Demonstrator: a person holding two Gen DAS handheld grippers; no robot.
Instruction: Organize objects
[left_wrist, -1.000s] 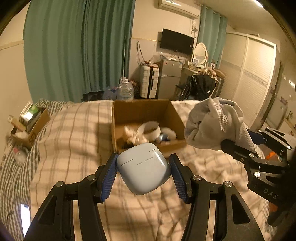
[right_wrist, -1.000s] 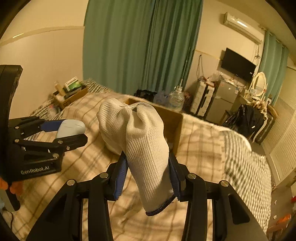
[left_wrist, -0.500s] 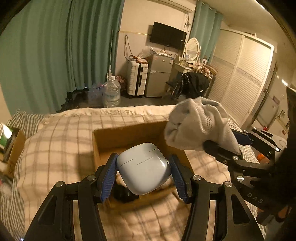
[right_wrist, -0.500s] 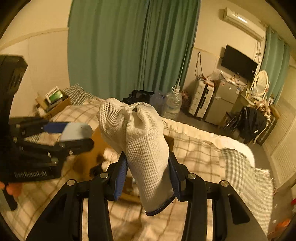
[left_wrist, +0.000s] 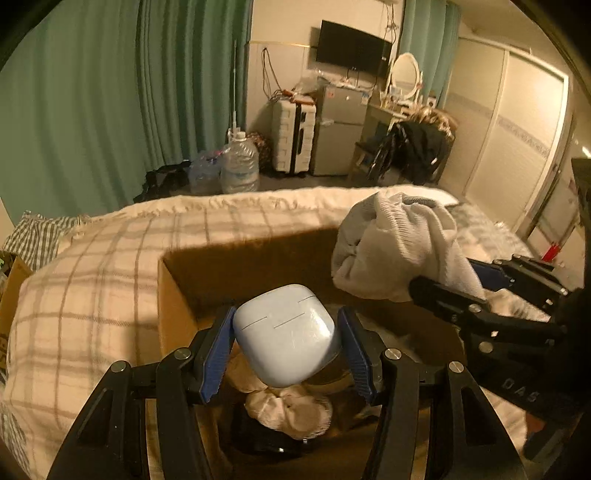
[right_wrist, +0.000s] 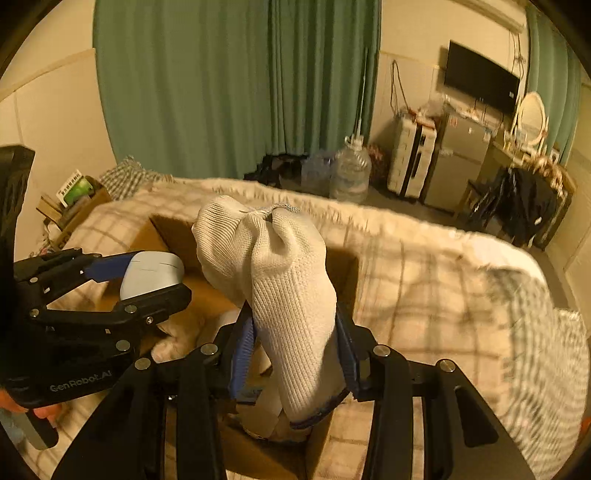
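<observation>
My left gripper (left_wrist: 286, 345) is shut on a pale blue earbud case (left_wrist: 286, 332) and holds it over the open cardboard box (left_wrist: 173, 291) on the bed. My right gripper (right_wrist: 295, 339) is shut on a white knit glove (right_wrist: 273, 280), also above the box. The glove (left_wrist: 399, 251) and right gripper show at the right of the left wrist view. The case (right_wrist: 151, 273) and left gripper (right_wrist: 147, 280) show at the left of the right wrist view. A cream cloth bundle (left_wrist: 291, 406) lies in the box under the case.
The box sits on a checked blanket (left_wrist: 92, 295) covering the bed. Beyond the bed are a water jug (left_wrist: 240, 166), a white suitcase (left_wrist: 293, 140), a small fridge (left_wrist: 338, 133) and green curtains (left_wrist: 129, 92). A box of books (right_wrist: 74, 192) stands at the left.
Both grippers have moved forward from short of the box to above its inside, each holding its object. The box now fills the lower part of both views.
</observation>
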